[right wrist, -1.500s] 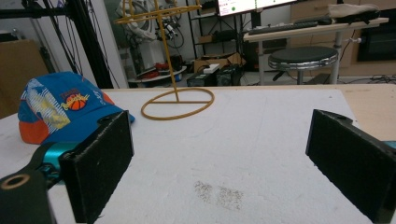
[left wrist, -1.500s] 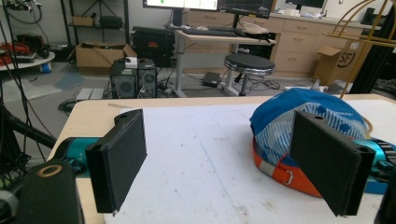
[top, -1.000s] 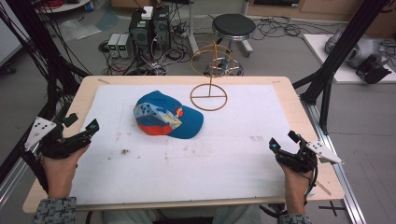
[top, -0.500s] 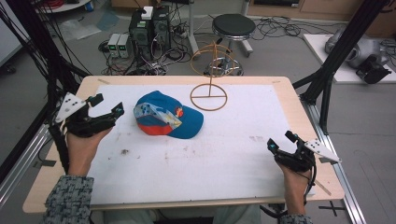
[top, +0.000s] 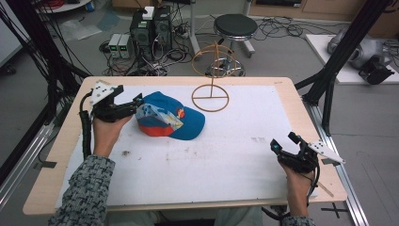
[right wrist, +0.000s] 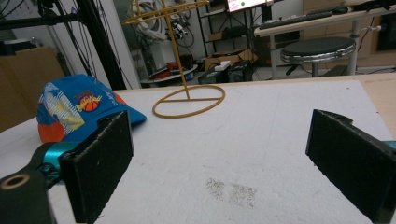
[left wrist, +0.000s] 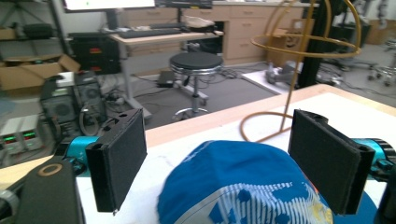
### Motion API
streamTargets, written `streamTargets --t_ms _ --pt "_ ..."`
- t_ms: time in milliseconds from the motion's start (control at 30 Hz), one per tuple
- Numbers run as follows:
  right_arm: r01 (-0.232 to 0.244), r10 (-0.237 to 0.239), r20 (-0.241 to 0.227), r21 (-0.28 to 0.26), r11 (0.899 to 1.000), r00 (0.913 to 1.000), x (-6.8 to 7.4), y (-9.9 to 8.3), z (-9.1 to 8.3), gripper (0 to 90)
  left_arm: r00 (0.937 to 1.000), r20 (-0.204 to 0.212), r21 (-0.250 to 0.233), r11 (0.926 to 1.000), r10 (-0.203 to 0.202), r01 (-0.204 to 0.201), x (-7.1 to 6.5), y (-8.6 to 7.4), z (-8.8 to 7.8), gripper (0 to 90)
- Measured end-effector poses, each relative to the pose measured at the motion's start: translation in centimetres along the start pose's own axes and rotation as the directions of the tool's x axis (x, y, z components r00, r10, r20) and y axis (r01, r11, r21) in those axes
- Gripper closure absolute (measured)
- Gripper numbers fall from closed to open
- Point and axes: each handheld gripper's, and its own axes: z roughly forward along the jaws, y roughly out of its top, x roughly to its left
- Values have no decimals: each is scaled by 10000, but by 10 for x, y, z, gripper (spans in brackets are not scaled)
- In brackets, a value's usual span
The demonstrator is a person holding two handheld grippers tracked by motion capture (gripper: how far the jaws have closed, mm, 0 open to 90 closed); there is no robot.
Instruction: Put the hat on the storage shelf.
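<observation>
Left claw spread wide, straddling blue cap, right claw wide open, holding nothing

The high view is looking forward and down from above the person's side of the table. The left gripper view is sitting low and very close behind the blue cap, facing the wire stand. The right gripper view is looking across the white surface from farther off, sharing the cap and stand.
</observation>
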Motion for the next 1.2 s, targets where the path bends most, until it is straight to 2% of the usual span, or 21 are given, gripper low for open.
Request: streamTargets --t_ms 67,100,267,367,400,467,633,767,867,1000,1067,1200 --pt "4 -4 -21 -2 10000 10000 0 0 0 67 10000 4 248 9997 -54 54 -2 -5 8 223" --pt "26 -26 -63 16 10000 10000 -1 0 0 67 9999 85 538 9985 -132 127 -3 -10 15 232" --pt "-87 87 -62 55 9999 9999 -2 -1 0 67 9999 62 813 9966 -154 149 -4 -18 26 249" --pt "-107 107 -78 51 9999 9999 -3 -1 1 67 9995 34 1053 9940 -314 308 -2 -25 34 260" --pt "-99 100 -76 46 9999 9999 -3 -1 1 67 9989 -63 1288 9906 -459 463 0 -30 40 260" --pt "-79 79 -101 41 10000 9999 -3 -1 2 67 9988 -48 1433 9885 -488 490 3 -34 44 260" --pt "-143 146 -181 167 9998 9997 -2 -2 3 67 9996 -157 1709 9849 -250 274 2 -41 50 260" --pt "-133 136 -208 165 9998 9997 -2 -1 3 67 9994 -275 1771 9838 -218 263 1 -43 52 285" --pt "-206 208 -204 92 9997 9996 -3 -2 3 67 9995 -172 1967 9800 -261 289 3 -47 55 343" --pt "-210 211 -210 76 9998 9996 -4 -2 3 67 9999 -69 1991 9799 -140 151 2 -47 55 414" --pt "-214 216 -205 82 9997 9996 -4 -2 3 67 10000 83 1900 9818 55 -70 0 -46 54 510" --pt "-268 270 -185 106 9996 9995 -4 -2 3 67 9998 197 1930 9812 14 -52 1 -45 53 676"
